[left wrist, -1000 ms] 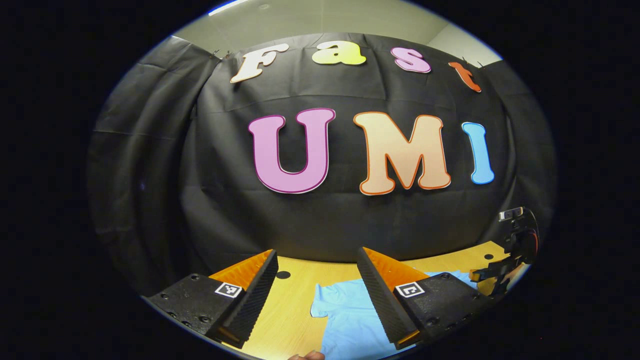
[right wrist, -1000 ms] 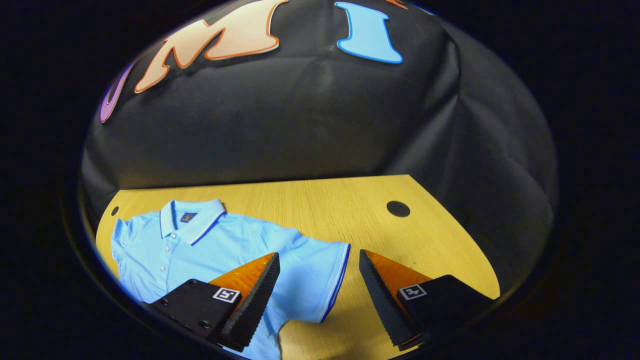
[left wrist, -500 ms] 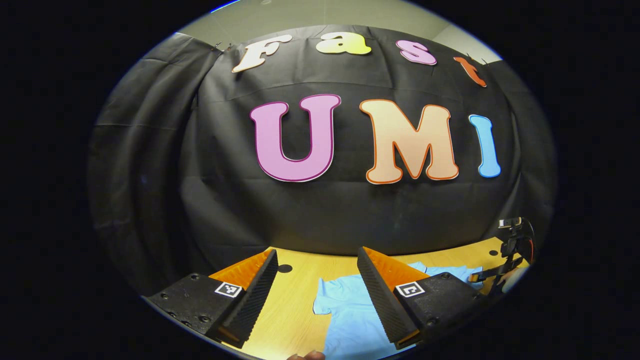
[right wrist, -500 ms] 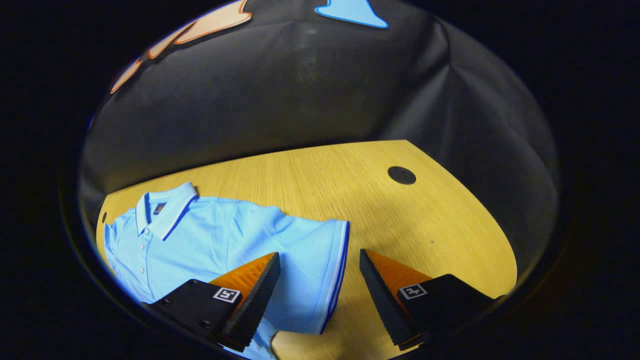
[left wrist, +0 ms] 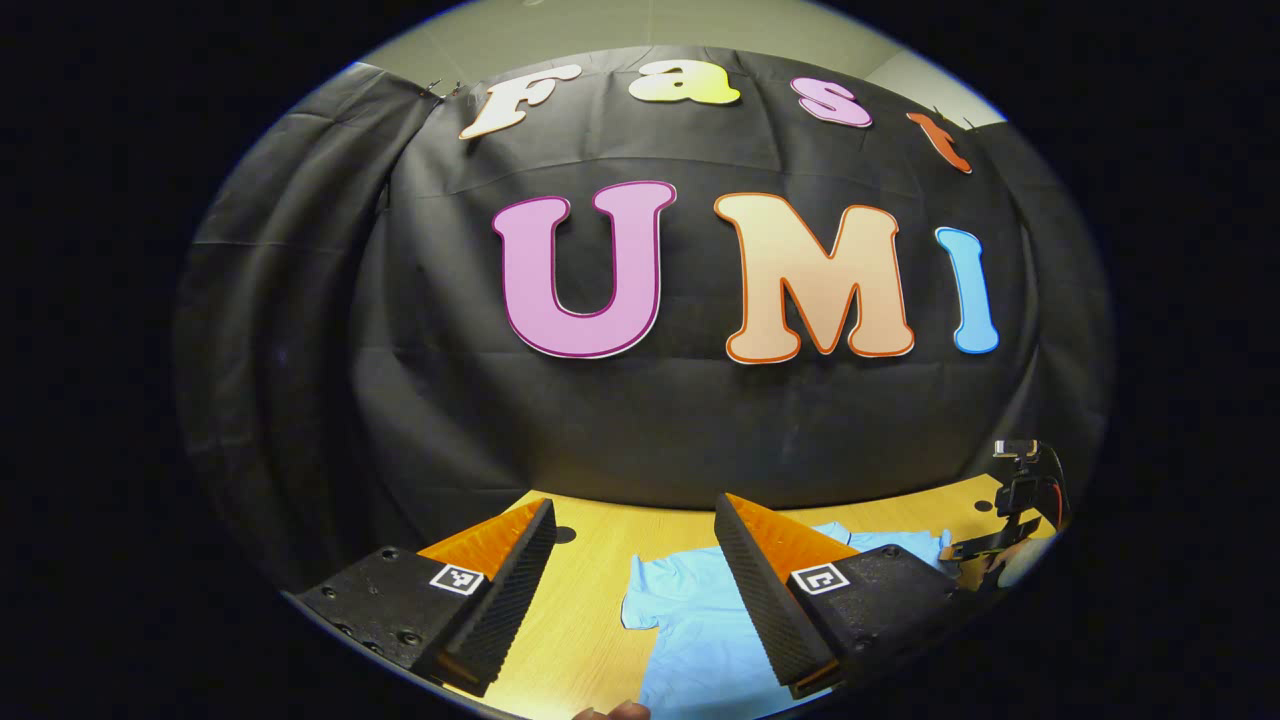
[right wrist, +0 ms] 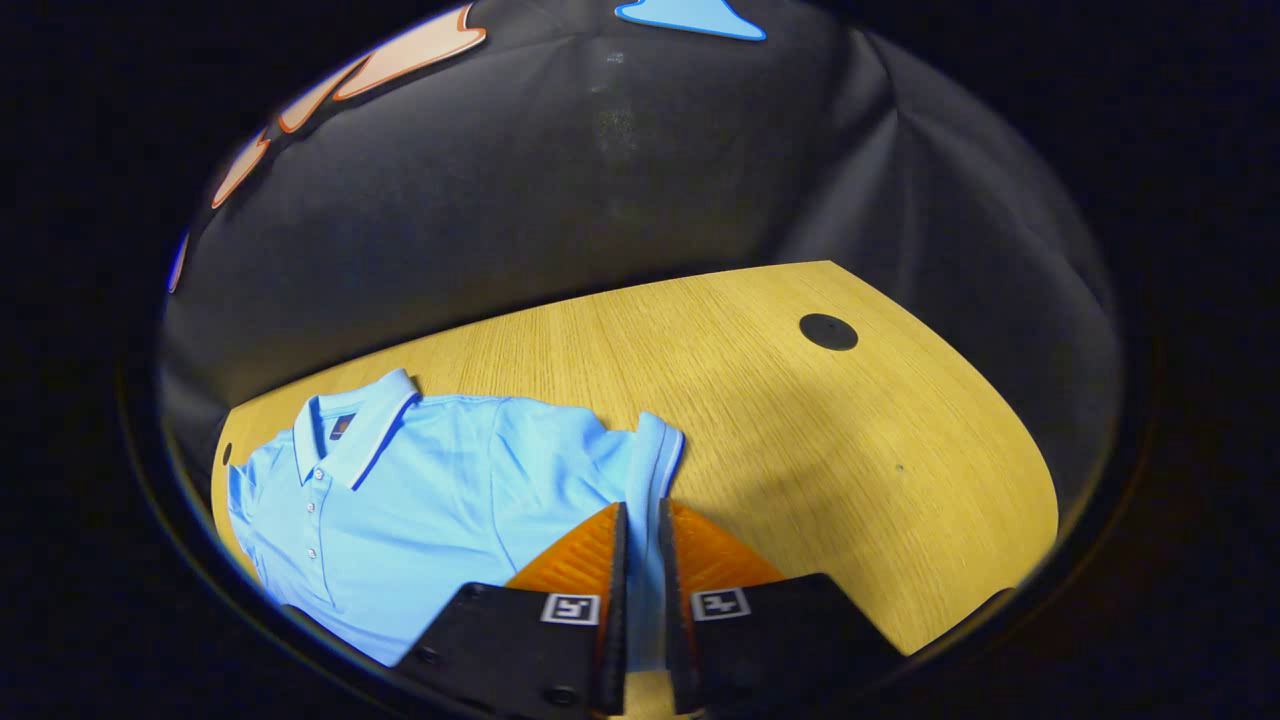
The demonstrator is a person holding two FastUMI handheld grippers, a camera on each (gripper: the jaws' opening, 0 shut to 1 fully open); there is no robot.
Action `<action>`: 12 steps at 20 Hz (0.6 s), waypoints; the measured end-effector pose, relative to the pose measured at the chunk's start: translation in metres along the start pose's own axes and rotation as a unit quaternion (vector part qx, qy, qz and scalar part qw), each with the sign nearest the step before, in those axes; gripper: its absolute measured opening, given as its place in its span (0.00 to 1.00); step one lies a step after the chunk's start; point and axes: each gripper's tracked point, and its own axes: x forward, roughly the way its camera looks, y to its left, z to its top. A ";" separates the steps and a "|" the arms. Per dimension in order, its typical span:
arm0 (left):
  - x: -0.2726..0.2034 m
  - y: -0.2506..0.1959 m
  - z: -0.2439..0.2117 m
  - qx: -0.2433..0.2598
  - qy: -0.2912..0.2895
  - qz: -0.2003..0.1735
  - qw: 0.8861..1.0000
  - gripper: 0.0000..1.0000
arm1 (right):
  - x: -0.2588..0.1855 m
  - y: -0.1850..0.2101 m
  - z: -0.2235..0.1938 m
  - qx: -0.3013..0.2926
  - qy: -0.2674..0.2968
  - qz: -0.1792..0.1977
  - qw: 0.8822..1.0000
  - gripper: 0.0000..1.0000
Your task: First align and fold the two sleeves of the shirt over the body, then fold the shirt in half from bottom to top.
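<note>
Your right gripper point(right wrist: 640, 520) is pinched onto the edge of the sleeve point(right wrist: 645, 470), both fingers on the cloth. Your left gripper point(left wrist: 635, 520) hangs wide apart, holding nothing, above the other sleeve. Beyond them the blue shirt point(right wrist: 420, 500) lies flat on the wooden surface point(right wrist: 800, 440), collar toward the wall.

- One light blue polo shirt point(right wrist: 420, 500) on the desk point(right wrist: 800, 430).
- Two sleeves on it, one point(right wrist: 640, 470) toward the desk's right edge.
- Two tools: left tool point(left wrist: 635, 580), right tool point(right wrist: 640, 590).
- Two round holes, one point(right wrist: 828, 331) near the far right corner.
</note>
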 end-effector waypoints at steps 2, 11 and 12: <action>0.000 0.000 0.000 -0.002 0.001 0.000 1.000 0.95 | 0.000 0.003 0.000 -0.003 -0.002 0.004 1.000 0.00; -0.002 0.006 -0.002 -0.009 0.004 0.001 1.000 0.95 | -0.034 0.064 0.040 0.069 -0.049 0.068 0.994 0.03; -0.002 0.006 -0.003 -0.010 0.005 0.001 1.000 0.95 | -0.037 0.073 0.039 0.076 -0.049 0.078 0.993 0.03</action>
